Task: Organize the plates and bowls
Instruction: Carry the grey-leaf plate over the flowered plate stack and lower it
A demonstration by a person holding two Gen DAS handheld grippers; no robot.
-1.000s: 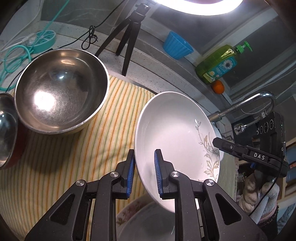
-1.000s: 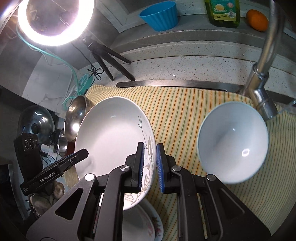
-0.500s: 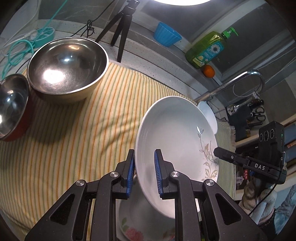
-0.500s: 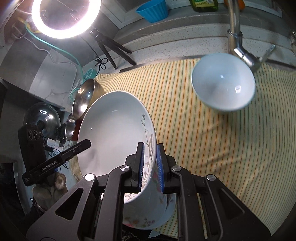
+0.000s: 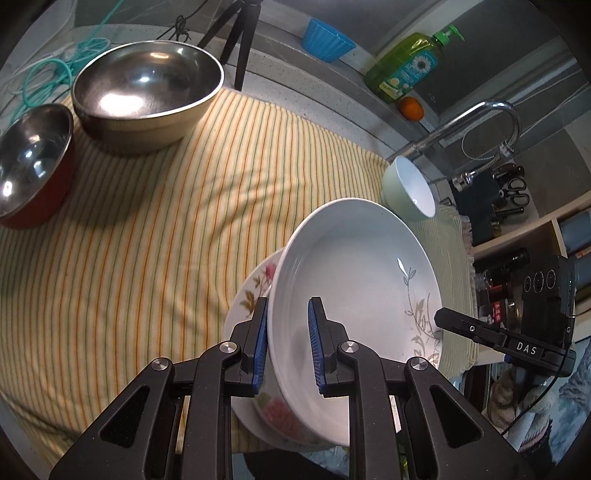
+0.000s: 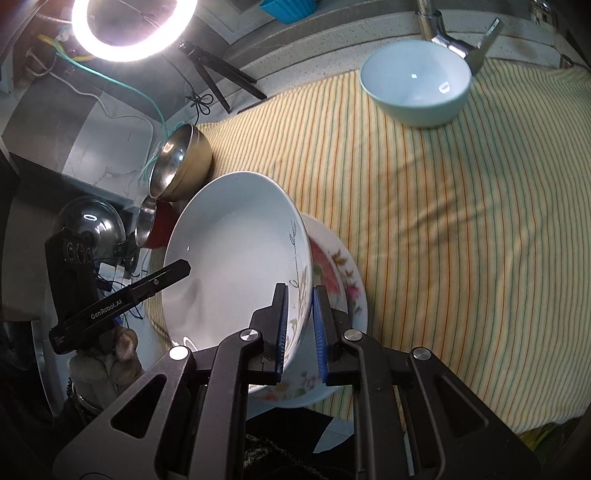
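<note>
White deep plate [image 5: 354, 280], glossy and round, has a smooth pale inside and a grey-brown sprig of leaves and dotted stems painted along one side of its wall, near the right tongs [image 6: 300, 325]. It is held tilted above a floral plate [image 5: 255, 295], which lies flat on the striped cloth [image 5: 147, 240] at the near edge of the counter; that lower plate is white with pink flowers and green-brown leaves round its rim. Whether the two plates touch cannot be told.

Both tongs grip the white deep plate by its rim, on opposite sides. The left tongs [image 5: 286, 339] are nearly closed, one blue pad [image 5: 260, 343] outside the wall and the other inside. The right tongs are clamped tight on the decorated rim, likewise with a pad on each face.

Elsewhere on the yellow, orange and green striped cloth stand a large steel bowl [image 5: 147, 92] and, just beside it, a smaller steel bowl with a red outside [image 5: 33, 162], both well apart from the plates. A pale green bowl [image 6: 415, 85], white inside, sits at the far side near the tap [image 5: 480, 122]. Behind the cloth are a blue cup [image 5: 327, 38], a bottle of green dish soap [image 5: 406, 70], an orange [image 5: 411, 108] and a ring light [image 6: 122, 29] on a tripod.
</note>
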